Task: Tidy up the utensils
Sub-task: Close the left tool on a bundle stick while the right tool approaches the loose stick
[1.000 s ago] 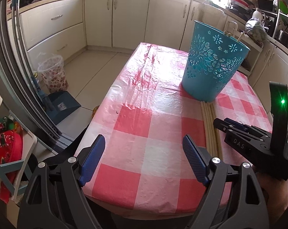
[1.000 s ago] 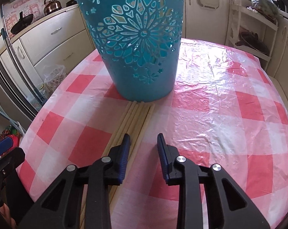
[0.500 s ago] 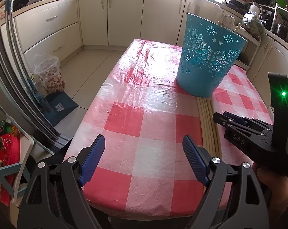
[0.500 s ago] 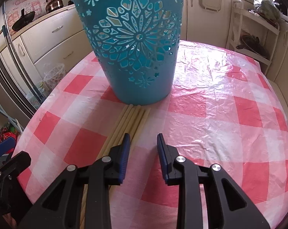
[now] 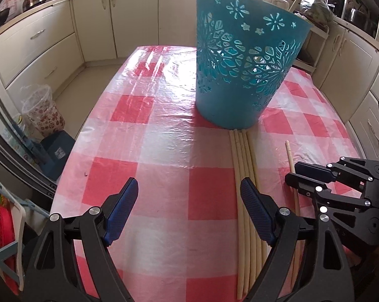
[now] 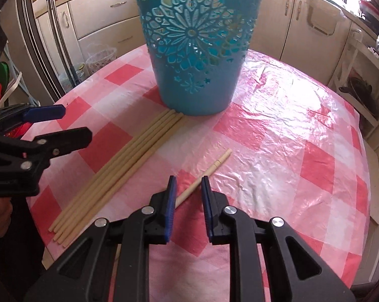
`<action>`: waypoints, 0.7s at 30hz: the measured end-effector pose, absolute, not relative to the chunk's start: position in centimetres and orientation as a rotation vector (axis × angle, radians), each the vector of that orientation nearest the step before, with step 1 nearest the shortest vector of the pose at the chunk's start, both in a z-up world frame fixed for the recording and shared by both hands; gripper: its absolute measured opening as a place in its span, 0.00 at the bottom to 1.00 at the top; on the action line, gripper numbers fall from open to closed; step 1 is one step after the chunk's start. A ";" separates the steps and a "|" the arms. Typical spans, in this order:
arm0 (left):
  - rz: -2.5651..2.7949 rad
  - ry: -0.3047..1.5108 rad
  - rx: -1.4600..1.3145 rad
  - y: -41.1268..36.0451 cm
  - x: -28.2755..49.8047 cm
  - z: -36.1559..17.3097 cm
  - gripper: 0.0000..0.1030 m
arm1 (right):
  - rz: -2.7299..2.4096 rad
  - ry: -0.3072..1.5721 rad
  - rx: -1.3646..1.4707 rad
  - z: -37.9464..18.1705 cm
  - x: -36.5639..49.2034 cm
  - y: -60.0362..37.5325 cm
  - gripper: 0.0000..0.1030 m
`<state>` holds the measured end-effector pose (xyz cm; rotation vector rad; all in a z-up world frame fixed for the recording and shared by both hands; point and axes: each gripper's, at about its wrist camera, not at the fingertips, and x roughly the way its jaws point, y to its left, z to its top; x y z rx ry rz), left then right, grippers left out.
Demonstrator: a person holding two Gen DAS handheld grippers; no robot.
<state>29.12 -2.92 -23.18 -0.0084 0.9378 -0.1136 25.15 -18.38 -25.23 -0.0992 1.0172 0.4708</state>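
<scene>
Right wrist: hand-held gripper (image 6: 188, 188) around chopstick (image 6: 209, 170)

We see a checked surface (image 5: 164, 136); on it a teal basket (image 5: 242, 75) at 12 o'clock, a stick bundle (image 6: 119, 166) touching its base, one stick (image 6: 209, 170) apart at 3 o'clock.

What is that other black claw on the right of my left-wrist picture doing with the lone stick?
Observer: The right gripper has its jaws apart. The lone chopstick runs between them, nearer the left-hand pad, unclamped.
Operator: And where does the bundle end? My own claw hides that.
Observer: The bundled chopsticks have staggered near ends, lying just short of the edge of the checked tablecloth.
</scene>
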 end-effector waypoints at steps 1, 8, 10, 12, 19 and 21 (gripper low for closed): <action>-0.108 0.943 0.007 -3.4 29.6 -23.4 0.77 | 0.472 1.015 -0.060 -25.4 25.2 -19.0 0.20; -0.092 0.972 0.074 -5.2 31.3 -24.7 0.77 | 0.481 1.007 0.030 -25.3 25.1 -19.8 0.23; -0.076 0.981 0.083 -5.3 31.5 -25.0 0.77 | 0.486 1.006 0.041 -25.4 24.5 -19.8 0.24; -0.071 0.979 0.077 -5.1 31.7 -25.0 0.77 | 0.489 1.005 0.049 -25.3 24.5 -19.6 0.25; -0.071 0.977 0.110 -5.6 32.2 -24.9 0.77 | 0.496 1.005 0.065 -25.3 24.4 -19.8 0.27; -0.069 0.977 0.119 -5.9 32.4 -25.0 0.77 | 0.495 1.005 0.066 -25.3 24.4 -19.8 0.27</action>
